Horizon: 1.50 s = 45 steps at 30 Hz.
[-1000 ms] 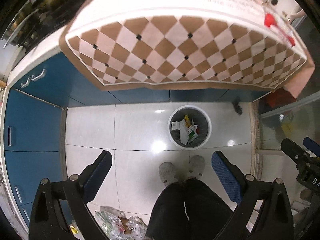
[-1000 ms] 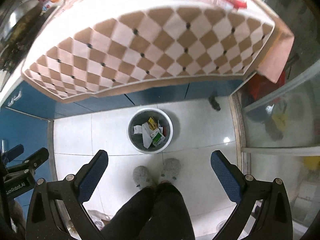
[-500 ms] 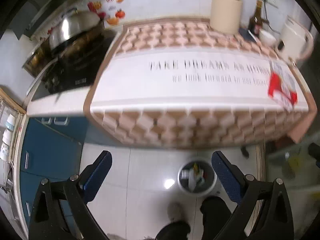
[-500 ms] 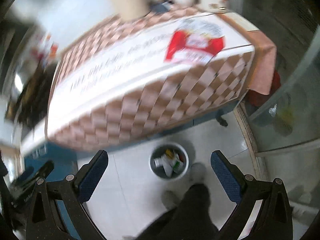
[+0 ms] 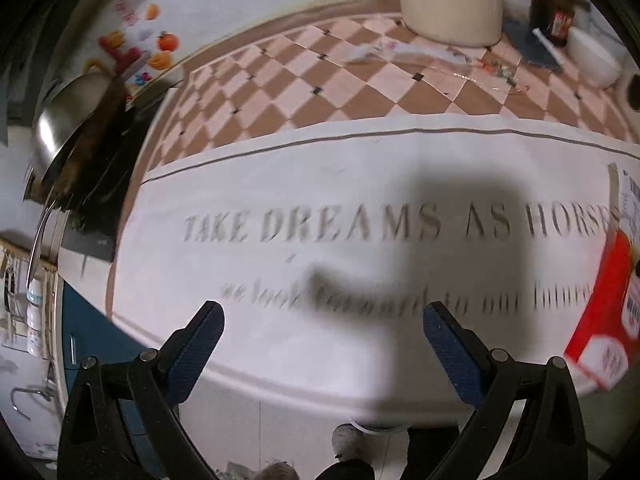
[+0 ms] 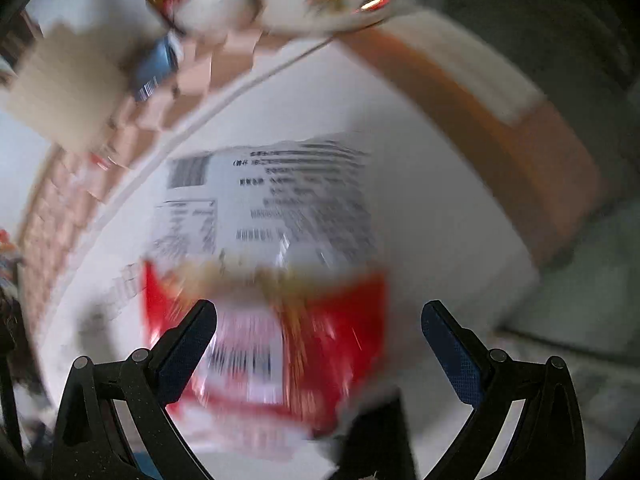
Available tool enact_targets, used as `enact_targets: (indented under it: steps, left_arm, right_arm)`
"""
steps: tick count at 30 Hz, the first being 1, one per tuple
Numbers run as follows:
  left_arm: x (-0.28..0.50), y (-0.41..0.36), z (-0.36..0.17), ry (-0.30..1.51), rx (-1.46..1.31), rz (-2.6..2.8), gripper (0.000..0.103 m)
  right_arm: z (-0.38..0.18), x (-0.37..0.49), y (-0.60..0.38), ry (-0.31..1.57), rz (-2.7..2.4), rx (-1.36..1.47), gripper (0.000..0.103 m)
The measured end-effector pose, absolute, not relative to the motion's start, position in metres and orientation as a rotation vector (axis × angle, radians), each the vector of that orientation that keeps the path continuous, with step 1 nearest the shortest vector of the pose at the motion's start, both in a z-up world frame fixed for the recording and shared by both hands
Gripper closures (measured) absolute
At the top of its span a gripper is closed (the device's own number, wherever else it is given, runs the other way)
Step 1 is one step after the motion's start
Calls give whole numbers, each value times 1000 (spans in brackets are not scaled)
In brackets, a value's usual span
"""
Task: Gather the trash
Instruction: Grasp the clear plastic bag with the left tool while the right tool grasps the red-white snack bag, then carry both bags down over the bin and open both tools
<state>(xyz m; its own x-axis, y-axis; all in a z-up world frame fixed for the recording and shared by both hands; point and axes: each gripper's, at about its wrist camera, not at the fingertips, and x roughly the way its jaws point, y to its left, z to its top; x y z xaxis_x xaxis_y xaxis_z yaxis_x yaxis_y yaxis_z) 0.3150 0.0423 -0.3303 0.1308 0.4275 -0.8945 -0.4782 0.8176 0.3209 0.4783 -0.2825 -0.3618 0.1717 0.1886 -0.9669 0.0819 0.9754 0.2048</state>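
A red and white snack wrapper point(image 6: 272, 272) lies flat on the white tablecloth point(image 6: 432, 208), close in front of my open, empty right gripper point(image 6: 319, 344); this view is blurred. The same wrapper point(image 5: 604, 312) shows at the right edge of the left wrist view. My left gripper point(image 5: 323, 344) is open and empty, above the front of the cloth point(image 5: 280, 168) with its printed words. A clear plastic wrapper point(image 5: 440, 58) lies further back on the checked part of the cloth.
A cream utensil holder point(image 5: 450, 0), a dark bottle point(image 5: 554, 4) and a white bowl point(image 5: 592, 58) stand at the back. A steel pot lid point(image 5: 68, 120) sits on the stove at left. Blue cabinets point(image 5: 84, 344) and a bin rim point(image 5: 376, 428) lie below the counter edge.
Both grippers rose from looking down at the floor bin to the counter top. The right gripper moved in close to the red wrapper. Both stay open.
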Motion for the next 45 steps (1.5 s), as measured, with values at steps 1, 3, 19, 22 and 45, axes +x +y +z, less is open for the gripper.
enact_targets:
  steps: [1, 3, 19, 22, 45]
  left_arm:
    - [324, 44, -333, 1290, -48, 664, 1]
    - [345, 50, -337, 1305, -69, 677, 1]
    - [549, 115, -368, 1294, -329, 547, 2]
    - [569, 115, -377, 1280, -342, 509, 3]
    - [309, 94, -249, 1019, -171, 385, 103]
  right_arm:
    - [-360, 487, -268, 1367, 54, 127, 0]
    - [-362, 499, -244, 1364, 77, 48, 0]
    - [-323, 617, -258, 1134, 108, 172, 102]
    - [-331, 637, -256, 1145, 105, 175, 102]
    - [-219, 481, -266, 916, 239, 224, 103]
